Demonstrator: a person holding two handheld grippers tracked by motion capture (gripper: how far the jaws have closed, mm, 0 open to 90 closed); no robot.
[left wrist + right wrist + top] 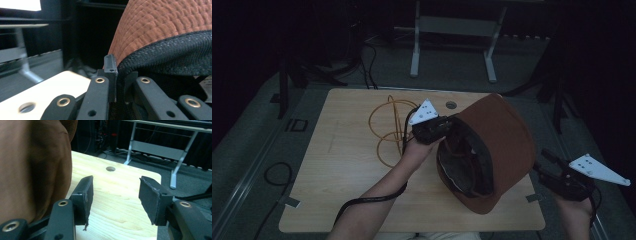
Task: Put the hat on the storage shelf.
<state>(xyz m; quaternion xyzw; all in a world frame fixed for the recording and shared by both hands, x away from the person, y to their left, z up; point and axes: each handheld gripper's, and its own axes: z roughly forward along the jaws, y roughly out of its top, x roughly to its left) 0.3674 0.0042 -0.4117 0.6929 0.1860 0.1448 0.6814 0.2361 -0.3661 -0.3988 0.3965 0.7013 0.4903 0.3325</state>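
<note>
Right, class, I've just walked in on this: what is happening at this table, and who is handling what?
A person works at a wooden table with a gripper in each hand. The left gripper is shut on the black inner band of a brown hat, holding it up, tilted, with its opening towards the person. The right gripper is open beside the hat, holding nothing. An orange cord lies looped on the table behind.

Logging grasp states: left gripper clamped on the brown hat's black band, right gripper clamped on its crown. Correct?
Not quite. The right gripper is open, its fingers beside the brown hat, holding nothing, as the right gripper view shows. The left gripper is clamped on the black band.
</note>
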